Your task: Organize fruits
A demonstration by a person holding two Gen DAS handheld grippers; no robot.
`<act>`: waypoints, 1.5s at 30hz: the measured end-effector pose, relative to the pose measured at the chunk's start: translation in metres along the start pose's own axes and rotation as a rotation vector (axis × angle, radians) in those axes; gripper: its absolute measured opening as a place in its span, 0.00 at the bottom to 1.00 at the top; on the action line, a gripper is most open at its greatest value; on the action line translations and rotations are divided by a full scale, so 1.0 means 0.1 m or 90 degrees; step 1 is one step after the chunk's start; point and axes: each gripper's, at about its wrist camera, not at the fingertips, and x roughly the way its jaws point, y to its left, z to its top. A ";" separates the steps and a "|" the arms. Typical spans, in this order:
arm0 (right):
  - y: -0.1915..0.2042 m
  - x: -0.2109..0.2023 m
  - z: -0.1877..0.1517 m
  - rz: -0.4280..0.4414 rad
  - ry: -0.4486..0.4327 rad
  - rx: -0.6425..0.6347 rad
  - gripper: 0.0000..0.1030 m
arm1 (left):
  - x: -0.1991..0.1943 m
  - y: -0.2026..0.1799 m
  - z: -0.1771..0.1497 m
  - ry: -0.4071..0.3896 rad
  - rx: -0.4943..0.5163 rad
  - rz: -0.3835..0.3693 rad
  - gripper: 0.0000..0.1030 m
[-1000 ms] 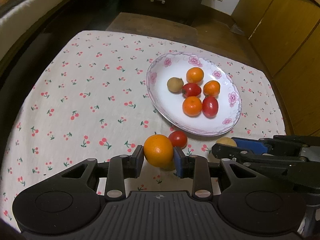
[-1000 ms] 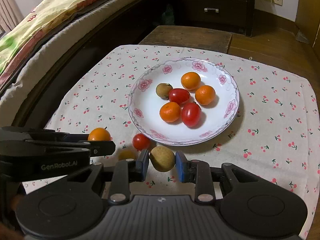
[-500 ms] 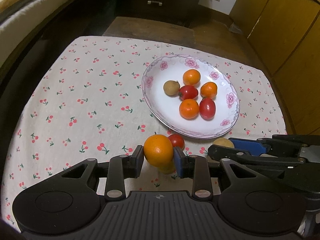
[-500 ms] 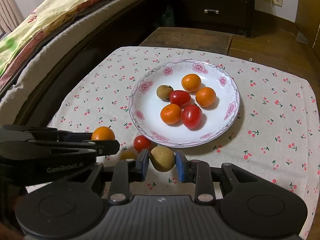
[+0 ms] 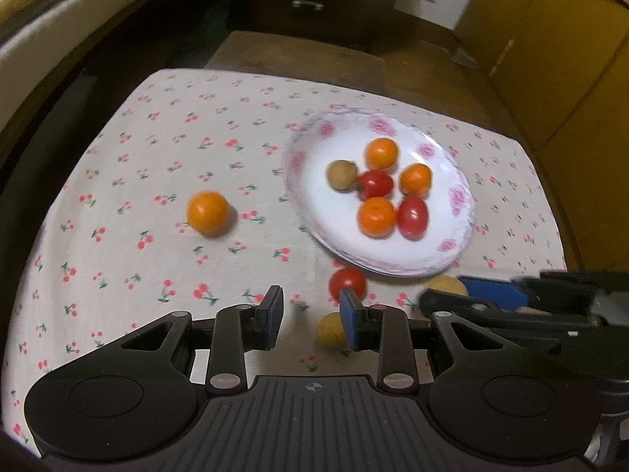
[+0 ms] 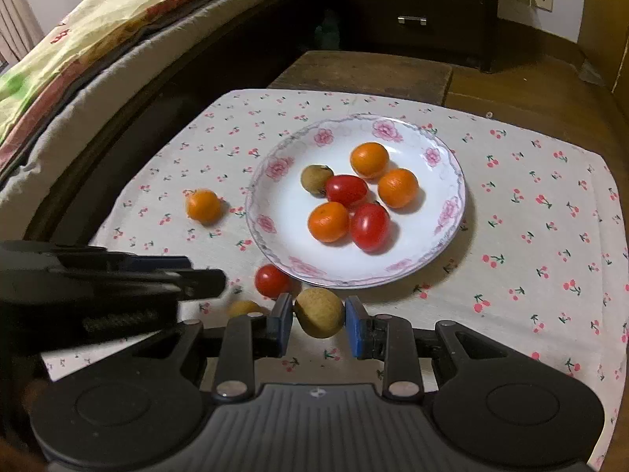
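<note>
My left gripper (image 5: pixel 310 316) is open and empty. The orange (image 5: pixel 207 213) it held lies loose on the cloth, left of the plate; it also shows in the right wrist view (image 6: pixel 203 206). My right gripper (image 6: pixel 319 321) is shut on a brown longan (image 6: pixel 319 318). The flowered plate (image 6: pixel 444 181) holds several oranges, tomatoes and a longan. A red tomato (image 6: pixel 272 281) and a second longan (image 6: pixel 243 308) lie on the cloth by the plate's near rim; the tomato (image 5: pixel 347 283) and that longan (image 5: pixel 330 329) also show by my left gripper's right finger.
The cherry-print tablecloth (image 6: pixel 530 236) covers a small table. A bed (image 6: pixel 98 39) runs along the left. A dark dresser (image 6: pixel 412 0) stands behind, and wooden cabinets (image 5: pixel 570 59) at the right.
My left gripper opened and let go of the orange, which now lies out on the cloth to the left of the plate. My right gripper still holds the longan.
</note>
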 end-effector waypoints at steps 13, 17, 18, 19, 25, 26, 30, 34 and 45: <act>-0.04 0.11 -0.08 0.009 0.023 0.002 0.29 | -0.44 1.23 0.02 -0.050 -0.182 -0.032 0.39; -0.01 0.10 -0.07 0.012 0.020 0.000 0.29 | -0.44 1.35 0.05 -0.051 -0.201 -0.023 0.40; -0.02 0.10 -0.06 0.012 0.020 0.001 0.29 | -0.43 1.33 0.11 -0.051 -0.195 -0.017 0.40; -0.02 0.10 -0.06 0.013 0.019 0.004 0.29 | -0.41 1.32 0.18 -0.053 -0.187 -0.016 0.40; 0.00 0.10 0.01 0.029 0.015 0.000 0.29 | -0.09 1.16 1.10 -0.102 -0.124 0.035 0.45; 0.00 0.10 0.04 0.032 0.013 -0.005 0.29 | 0.05 1.10 1.29 -0.103 -0.097 0.052 0.45; -0.09 0.14 0.18 0.058 0.004 0.002 0.29 | 0.73 1.03 1.80 -0.071 -0.043 0.114 0.45; -0.11 0.15 0.28 0.067 -0.004 0.011 0.29 | 1.27 1.06 2.10 -0.058 -0.022 0.151 0.43; -0.18 0.09 0.25 0.088 -0.029 0.011 0.29 | 1.36 1.00 1.82 -0.088 0.005 -0.042 0.42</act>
